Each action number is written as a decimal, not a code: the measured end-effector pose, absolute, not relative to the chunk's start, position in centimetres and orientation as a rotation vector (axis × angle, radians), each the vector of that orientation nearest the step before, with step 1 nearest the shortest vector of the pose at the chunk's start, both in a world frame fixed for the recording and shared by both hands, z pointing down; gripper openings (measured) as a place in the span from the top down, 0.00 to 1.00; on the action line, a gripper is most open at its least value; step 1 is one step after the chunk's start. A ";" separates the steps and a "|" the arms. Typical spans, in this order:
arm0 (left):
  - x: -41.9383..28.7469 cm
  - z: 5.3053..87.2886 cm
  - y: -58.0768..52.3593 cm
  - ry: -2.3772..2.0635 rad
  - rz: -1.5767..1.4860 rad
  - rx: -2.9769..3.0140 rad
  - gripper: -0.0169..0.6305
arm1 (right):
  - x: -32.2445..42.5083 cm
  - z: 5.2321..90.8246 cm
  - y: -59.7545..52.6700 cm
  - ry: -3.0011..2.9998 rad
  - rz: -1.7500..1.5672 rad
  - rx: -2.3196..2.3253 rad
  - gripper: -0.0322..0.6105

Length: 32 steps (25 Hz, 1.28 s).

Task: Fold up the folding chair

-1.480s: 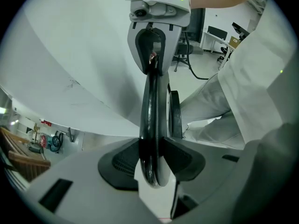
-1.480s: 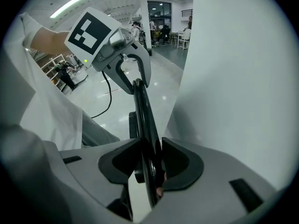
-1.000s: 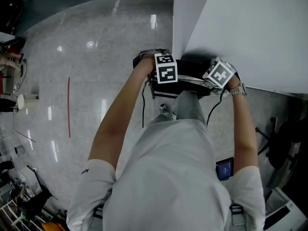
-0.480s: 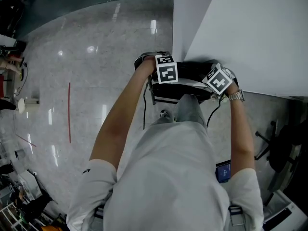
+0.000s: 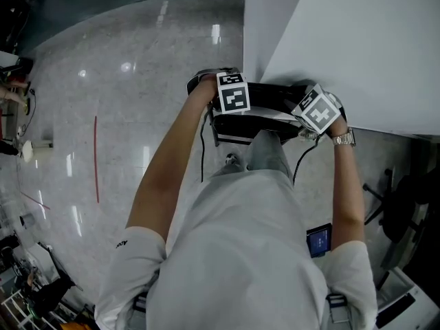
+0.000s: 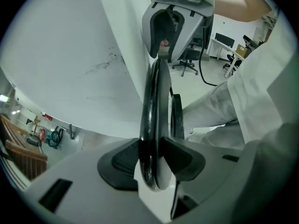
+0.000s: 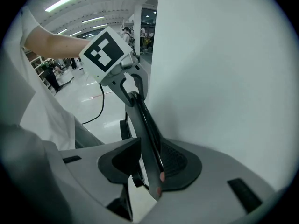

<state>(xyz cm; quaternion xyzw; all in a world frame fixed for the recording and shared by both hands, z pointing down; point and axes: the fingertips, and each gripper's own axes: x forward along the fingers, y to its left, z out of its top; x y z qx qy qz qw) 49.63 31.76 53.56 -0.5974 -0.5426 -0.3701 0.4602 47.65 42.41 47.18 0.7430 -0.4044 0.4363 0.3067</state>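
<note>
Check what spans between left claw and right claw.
Folding chair's black rim, per left gripper view; left claw and right claw clamp it, the right's jaws just closing further.

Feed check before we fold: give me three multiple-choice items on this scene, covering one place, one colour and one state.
1. Where does the folding chair stand?
A. beside the white wall
B. in open space, far from any wall
C. on a table

2. What colour is the line on the floor?
A. blue
B. red
C. yellow

3. The left hand-held gripper is:
A. open and empty
B. shut on the chair's top edge
C. lying on the ground

Answers: A, the chair sits at the wall's corner; B, the thin stripe is red; B, both pads press the black edge.
</note>
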 end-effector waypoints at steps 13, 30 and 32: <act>50.1 53.4 33.0 -1.359 -0.914 -1.543 0.71 | 46.7 49.2 42.1 -1.204 1.227 2.034 0.94; 50.0 49.5 30.7 -0.837 -0.803 -2.240 0.75 | 46.1 49.6 39.4 -1.504 1.098 2.055 0.94; 49.1 48.7 29.4 -0.735 -0.805 -2.367 0.86 | 46.2 49.1 38.4 -1.540 1.070 2.079 0.94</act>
